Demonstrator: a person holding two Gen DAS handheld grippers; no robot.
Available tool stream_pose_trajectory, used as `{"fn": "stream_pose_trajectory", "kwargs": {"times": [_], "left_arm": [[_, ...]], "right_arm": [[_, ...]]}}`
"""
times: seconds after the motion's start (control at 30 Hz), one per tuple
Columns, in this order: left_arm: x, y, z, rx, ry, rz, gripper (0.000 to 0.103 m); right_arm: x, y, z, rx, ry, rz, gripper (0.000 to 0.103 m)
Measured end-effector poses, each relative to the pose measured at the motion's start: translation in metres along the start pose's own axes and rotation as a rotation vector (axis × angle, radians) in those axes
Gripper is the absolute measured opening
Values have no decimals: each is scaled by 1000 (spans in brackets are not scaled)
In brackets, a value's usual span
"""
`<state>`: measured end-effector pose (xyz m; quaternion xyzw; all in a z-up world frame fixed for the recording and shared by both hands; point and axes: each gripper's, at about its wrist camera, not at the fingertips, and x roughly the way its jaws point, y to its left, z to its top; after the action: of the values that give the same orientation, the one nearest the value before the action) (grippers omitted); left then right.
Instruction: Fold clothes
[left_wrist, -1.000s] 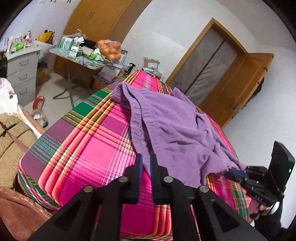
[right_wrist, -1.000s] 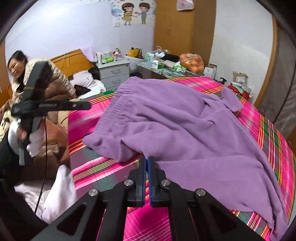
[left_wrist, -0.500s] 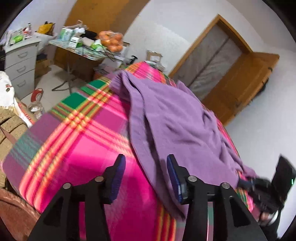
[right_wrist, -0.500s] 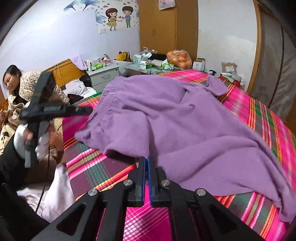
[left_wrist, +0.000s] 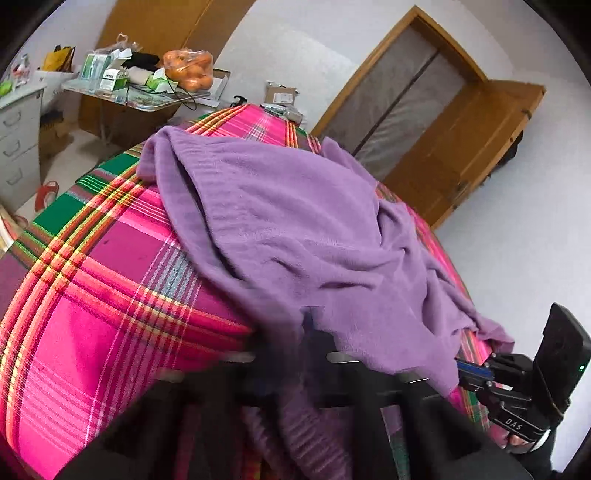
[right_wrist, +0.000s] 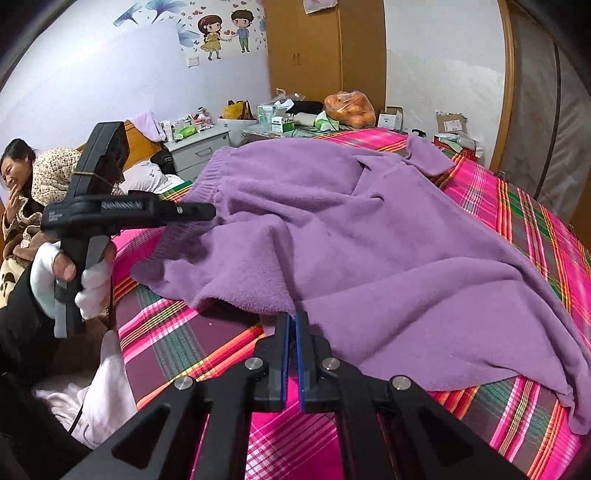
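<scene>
The purple garment (right_wrist: 369, 236) lies spread across the plaid bedspread (right_wrist: 535, 218) at frame centre. The left gripper (right_wrist: 207, 211) has just closed on its ribbed hem at centre left; the right gripper (right_wrist: 291, 321) is clamped on the near edge. Both corners should lift together, evenly, with the cloth taut.
</scene>
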<state>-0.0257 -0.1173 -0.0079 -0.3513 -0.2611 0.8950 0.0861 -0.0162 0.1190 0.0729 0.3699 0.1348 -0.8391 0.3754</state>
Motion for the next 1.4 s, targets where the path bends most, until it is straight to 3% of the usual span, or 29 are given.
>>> {"fn": "stream_pose_trajectory", "kwargs": {"times": [0.27,0.4,0.5,0.57,0.63,0.77,0.93,1.03,1.13,1.23,1.4], "left_arm": [[-52,56,50,-64,-134,69,7],[-50,86,83,-67,-132,141,7],[-31,101,89,-31,-68,166,8],[-23,102,85,-9,-43,187,9],[-24,98,78,12,-56,186,11],[-48,104,68,-22,-132,151,25],[-80,100,50,-42,-195,151,26],[-92,77,33,1,-203,118,26],[-92,55,15,68,-194,116,27],[-79,38,2,142,-161,123,27],[-53,37,-5,141,-90,148,27]], "right_arm": [[8,13,15,11,-26,41,3],[28,31,26,11,-17,83,3],[39,36,28,20,2,91,3],[45,34,27,36,16,92,3],[42,26,25,68,12,97,11],[24,9,24,108,-16,87,14],[8,-18,40,158,-87,40,37],[6,-36,48,194,-102,-6,44],[3,-56,45,220,-85,-105,44],[-11,-77,25,284,-81,-141,44],[-50,-102,-28,361,-45,-249,44]]}}
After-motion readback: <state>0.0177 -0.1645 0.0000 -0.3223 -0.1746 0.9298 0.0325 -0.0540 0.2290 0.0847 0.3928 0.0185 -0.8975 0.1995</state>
